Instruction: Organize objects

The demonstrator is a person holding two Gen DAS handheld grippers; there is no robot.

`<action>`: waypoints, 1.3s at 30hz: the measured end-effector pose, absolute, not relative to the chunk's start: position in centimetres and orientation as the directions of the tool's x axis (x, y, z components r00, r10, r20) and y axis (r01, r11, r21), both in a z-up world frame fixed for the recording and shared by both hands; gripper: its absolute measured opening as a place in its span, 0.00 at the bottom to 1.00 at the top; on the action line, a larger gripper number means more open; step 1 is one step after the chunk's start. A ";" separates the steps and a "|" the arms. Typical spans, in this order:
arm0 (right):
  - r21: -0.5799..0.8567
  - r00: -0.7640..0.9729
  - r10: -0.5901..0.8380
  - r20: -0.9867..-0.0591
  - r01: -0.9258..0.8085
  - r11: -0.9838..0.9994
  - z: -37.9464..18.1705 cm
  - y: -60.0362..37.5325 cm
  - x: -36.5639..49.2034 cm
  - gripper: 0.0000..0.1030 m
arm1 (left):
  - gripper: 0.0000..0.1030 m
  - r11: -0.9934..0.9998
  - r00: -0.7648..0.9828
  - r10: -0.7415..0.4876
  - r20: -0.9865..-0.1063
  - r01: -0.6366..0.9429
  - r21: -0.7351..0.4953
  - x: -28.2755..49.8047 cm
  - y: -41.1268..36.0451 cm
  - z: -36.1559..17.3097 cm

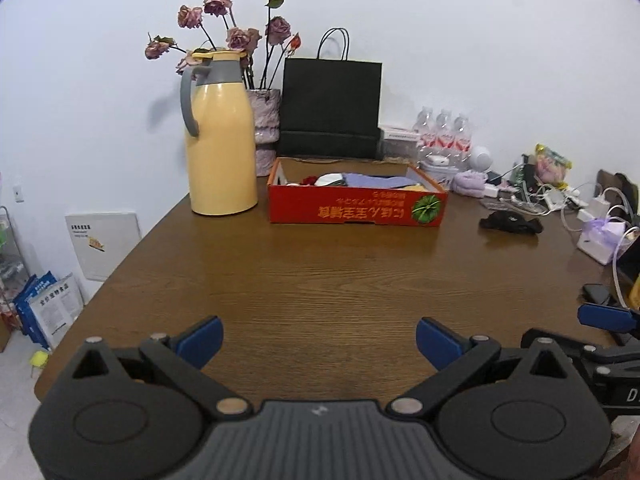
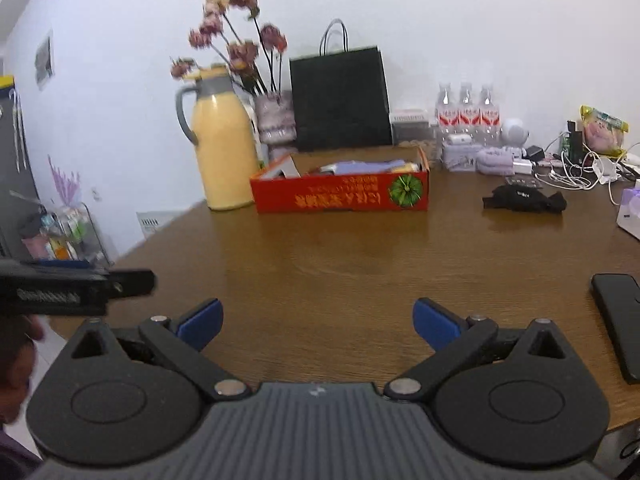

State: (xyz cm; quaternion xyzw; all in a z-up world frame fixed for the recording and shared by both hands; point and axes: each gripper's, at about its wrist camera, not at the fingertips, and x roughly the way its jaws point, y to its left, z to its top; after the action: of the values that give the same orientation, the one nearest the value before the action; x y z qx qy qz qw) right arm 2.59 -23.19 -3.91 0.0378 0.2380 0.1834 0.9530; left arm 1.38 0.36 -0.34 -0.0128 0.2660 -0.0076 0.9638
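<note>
Your left tongs (image 1: pixel 319 340) and right tongs (image 2: pixel 318 322) are both spread and empty above the bare near part of the desk (image 1: pixel 320 272). You seem between picks: the red box (image 2: pixel 340 196) already holds several items, while the black cloth bundle (image 2: pixel 524 199) lies loose, well right of it. Next, I'd judge, reach your right tongs forward and right, then pinch it.

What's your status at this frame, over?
Left gripper and right gripper open, empty. Red box part-filled; black cloth loose on table. Path clear.

A yellow thermos jug (image 1: pixel 222 148) stands beside a vase of dried roses (image 1: pixel 267 132) and a black paper bag (image 1: pixel 331 108).
</note>
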 end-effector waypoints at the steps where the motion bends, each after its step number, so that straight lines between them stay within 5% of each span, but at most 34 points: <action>1: 0.156 0.823 0.365 -0.435 -0.330 0.931 -3.7 -23.2 2.3 1.00 | 1.00 0.999 0.858 -0.027 -0.513 0.012 -0.032 1.1 0.2 -0.3; 39: 0.095 0.802 0.320 -0.504 -0.316 0.944 -5.0 -22.1 1.8 1.00 | 1.00 0.999 0.847 -0.039 -0.531 0.033 -0.020 0.2 0.0 -1.3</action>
State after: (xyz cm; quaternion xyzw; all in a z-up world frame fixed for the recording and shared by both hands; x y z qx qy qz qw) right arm 1.84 -22.07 -5.00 0.0032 0.2662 0.1676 0.9492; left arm 0.21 0.00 -1.31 -0.0053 0.2763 -0.0186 0.9609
